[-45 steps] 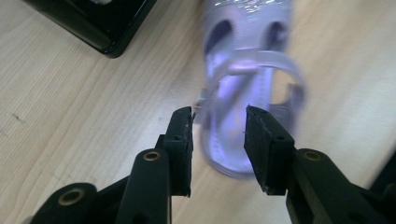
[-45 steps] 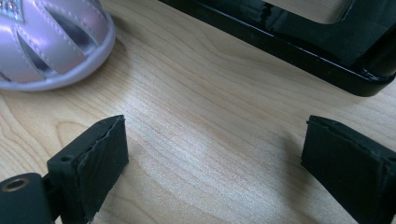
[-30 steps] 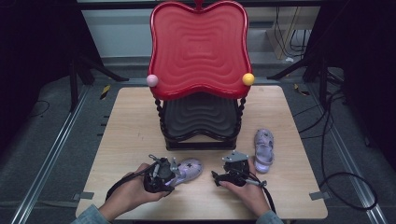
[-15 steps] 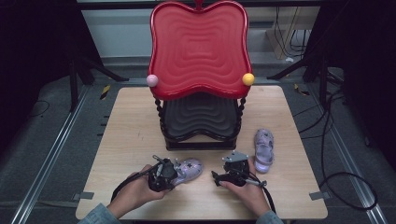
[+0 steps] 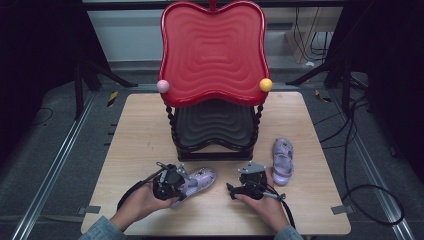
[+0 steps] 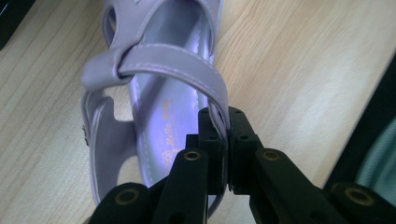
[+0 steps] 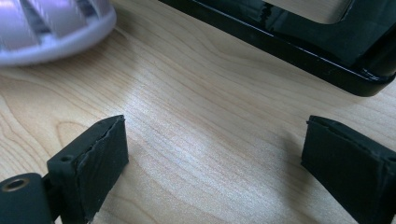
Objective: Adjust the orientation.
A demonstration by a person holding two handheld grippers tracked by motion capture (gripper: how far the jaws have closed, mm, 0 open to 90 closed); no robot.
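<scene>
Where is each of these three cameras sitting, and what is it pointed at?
High view: above the person's side, facing forward and down on the table, rack, both hands and grippers.
Left gripper view: rides the left gripper, jaws shut on a sandal strap.
Right gripper view: rides the right gripper, jaws open over bare wood.
Shared: the left sandal shows in the high and left gripper views.

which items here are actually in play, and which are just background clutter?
In play:
- left gripper, shut on the strap of the near sandal
- right gripper, open over bare table
- second sandal, likely next
- two-tier rack, probably the destination

Just lying about:
- floor cables
</scene>
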